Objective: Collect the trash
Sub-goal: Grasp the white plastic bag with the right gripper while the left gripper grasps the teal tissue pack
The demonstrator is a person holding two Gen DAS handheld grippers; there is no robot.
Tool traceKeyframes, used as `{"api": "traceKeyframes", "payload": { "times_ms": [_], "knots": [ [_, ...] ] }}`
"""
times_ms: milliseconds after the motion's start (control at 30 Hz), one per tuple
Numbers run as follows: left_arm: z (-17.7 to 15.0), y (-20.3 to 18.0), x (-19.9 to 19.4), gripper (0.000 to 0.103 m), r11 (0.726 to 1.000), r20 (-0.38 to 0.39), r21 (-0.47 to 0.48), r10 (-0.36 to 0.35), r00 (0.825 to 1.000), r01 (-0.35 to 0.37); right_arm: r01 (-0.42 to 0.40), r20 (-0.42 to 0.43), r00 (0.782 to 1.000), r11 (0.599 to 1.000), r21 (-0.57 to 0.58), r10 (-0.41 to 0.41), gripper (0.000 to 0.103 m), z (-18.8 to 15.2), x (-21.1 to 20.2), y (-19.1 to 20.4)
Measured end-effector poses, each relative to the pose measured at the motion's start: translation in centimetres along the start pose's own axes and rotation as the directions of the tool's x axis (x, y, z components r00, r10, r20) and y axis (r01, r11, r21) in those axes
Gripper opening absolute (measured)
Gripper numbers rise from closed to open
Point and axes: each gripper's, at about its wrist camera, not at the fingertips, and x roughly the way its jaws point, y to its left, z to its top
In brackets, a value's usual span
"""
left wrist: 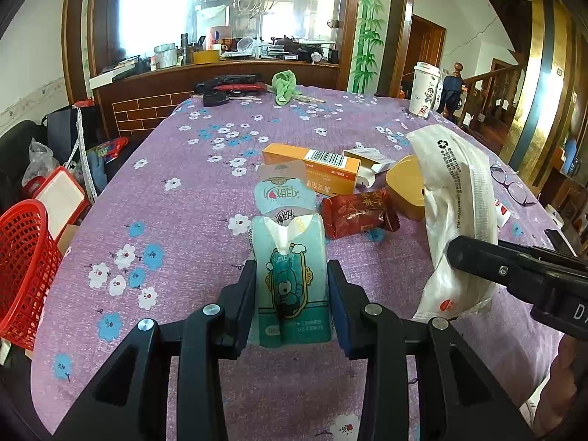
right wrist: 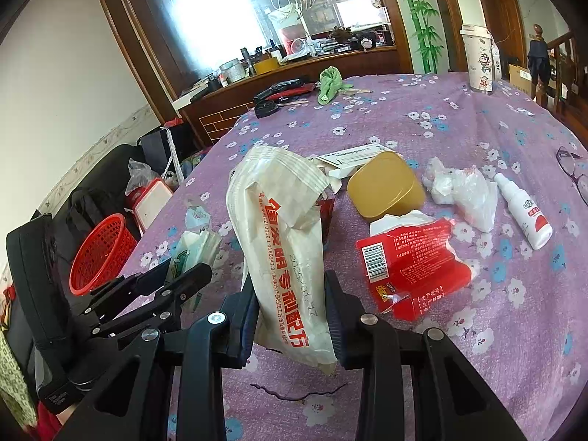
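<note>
Left hand-held gripper [left wrist: 292,294] clamps a teal tissue pack [left wrist: 290,275] between its pads, the torn top with white tissue pointing away from the camera, held just above the surface [left wrist: 183,220]. Right hand-held gripper [right wrist: 292,316] grips a long white wrapper with orange print [right wrist: 283,242], standing nearly upright in the jaws. Surface is covered in a purple floral cloth. Trash lying on it: orange carton [left wrist: 312,169], dark red snack packet [left wrist: 358,213], gold lid [right wrist: 386,187], red torn pouch [right wrist: 411,264], crumpled clear plastic [right wrist: 463,191], white spray bottle [right wrist: 523,213]. Red mesh basket [left wrist: 25,268] sits off the surface's left edge, lower down.
</note>
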Motion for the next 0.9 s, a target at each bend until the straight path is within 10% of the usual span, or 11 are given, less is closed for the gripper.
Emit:
{"api": "traceKeyframes", "payload": {
  "times_ms": [900],
  "knots": [
    [-0.1, 0.8, -1.6, 0.036, 1.000, 0.019, -0.015, 0.011, 1.000, -0.011, 0.001, -0.016, 1.000, 1.000, -0.017, -0.002, 0.036, -0.3, 0.3, 0.7]
  ]
}}
